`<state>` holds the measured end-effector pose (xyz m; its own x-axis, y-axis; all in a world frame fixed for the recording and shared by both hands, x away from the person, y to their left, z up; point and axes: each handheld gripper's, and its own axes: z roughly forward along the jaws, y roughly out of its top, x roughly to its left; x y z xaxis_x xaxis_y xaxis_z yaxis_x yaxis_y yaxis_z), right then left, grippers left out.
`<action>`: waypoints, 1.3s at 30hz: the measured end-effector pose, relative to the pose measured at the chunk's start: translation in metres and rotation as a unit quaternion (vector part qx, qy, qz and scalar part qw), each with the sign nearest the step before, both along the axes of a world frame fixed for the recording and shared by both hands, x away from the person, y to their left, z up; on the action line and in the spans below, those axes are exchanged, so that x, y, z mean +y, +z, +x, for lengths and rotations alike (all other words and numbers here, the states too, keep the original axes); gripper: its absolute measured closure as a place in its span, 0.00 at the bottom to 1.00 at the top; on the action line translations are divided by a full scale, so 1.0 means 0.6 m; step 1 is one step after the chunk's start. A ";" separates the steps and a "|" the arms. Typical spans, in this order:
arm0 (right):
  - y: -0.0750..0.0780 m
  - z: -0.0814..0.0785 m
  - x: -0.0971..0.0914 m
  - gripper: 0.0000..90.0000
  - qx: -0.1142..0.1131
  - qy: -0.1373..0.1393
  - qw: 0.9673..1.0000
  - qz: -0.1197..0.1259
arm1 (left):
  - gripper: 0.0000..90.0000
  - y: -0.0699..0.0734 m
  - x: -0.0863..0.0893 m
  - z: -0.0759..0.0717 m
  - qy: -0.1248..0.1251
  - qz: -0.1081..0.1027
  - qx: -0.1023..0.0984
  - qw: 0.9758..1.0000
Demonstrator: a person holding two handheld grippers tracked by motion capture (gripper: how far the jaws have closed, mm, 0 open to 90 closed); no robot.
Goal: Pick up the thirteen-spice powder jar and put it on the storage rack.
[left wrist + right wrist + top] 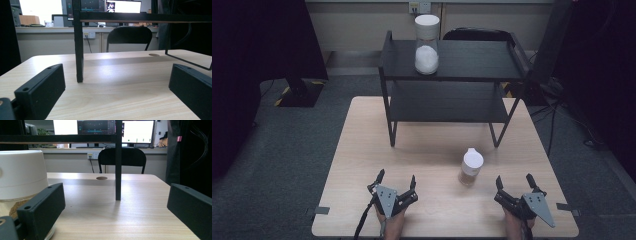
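left gripper (pixel 396 180) at lower centre-left of the high view, jaws spread with nothing between, right gripper (pixel 515 181) at lower right, likewise spread, small jar (pixel 471 167) (white lid) on the table (pixel 362 150) just left of it, untouched, tall jar (pixel 427 44) on the rack (pixel 472 60) at top

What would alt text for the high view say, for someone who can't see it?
Two hand-held grippers, left and right, rest open at the near edge of a light wooden table, with a small white-lidded jar standing between them, nearer the right one. Behind stands a black two-tier shelf with a tall white-lidded jar on its top level.
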<state>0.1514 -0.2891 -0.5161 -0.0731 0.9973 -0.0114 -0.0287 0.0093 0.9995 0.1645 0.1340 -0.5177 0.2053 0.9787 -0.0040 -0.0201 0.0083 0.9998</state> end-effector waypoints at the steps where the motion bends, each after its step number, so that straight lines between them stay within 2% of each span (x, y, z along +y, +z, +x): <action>1: 0.000 0.000 0.000 0.00 0.000 0.000 1.000 0.000 | 0.00 0.000 0.000 0.000 0.000 0.000 0.000 1.000; 21: 0.000 0.000 0.001 0.00 0.000 -0.004 1.000 0.002 | 0.00 0.000 0.000 0.000 0.000 0.000 0.000 1.000; 23: -0.002 -0.002 -0.001 0.00 -0.003 -0.005 1.000 0.012 | 0.00 0.000 0.000 0.000 0.000 0.000 0.000 1.000; 26: -0.009 -0.005 -0.013 0.00 -0.015 0.000 0.999 0.044 | 0.00 0.000 -0.003 0.000 0.005 0.000 0.000 1.000; 27: -0.011 -0.005 -0.016 0.00 -0.017 0.002 0.999 0.051 | 0.00 0.000 -0.003 0.000 0.005 0.000 0.000 1.000; 29: -0.006 -0.003 -0.021 0.00 -0.009 0.013 0.999 0.047 | 0.00 0.000 -0.002 0.000 0.004 0.000 0.000 1.000; 33: 0.008 0.001 -0.016 0.00 -0.010 0.034 0.999 0.016 | 0.00 0.000 -0.001 0.000 0.003 0.000 0.000 1.000; 37: 0.036 0.006 -0.012 0.00 -0.026 0.074 0.997 0.015 | 0.00 0.000 -0.001 0.000 0.002 0.000 0.000 1.000; 39: 0.057 0.012 -0.003 0.00 -0.033 0.093 0.995 0.003 | 0.00 0.000 -0.001 0.000 0.003 0.000 0.000 1.000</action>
<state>0.1589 -0.2907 -0.4818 -0.2562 0.9665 -0.0166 -0.0951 -0.0081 0.9954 0.1644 0.1332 -0.5176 0.2003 0.9797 -0.0043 -0.0199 0.0084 0.9998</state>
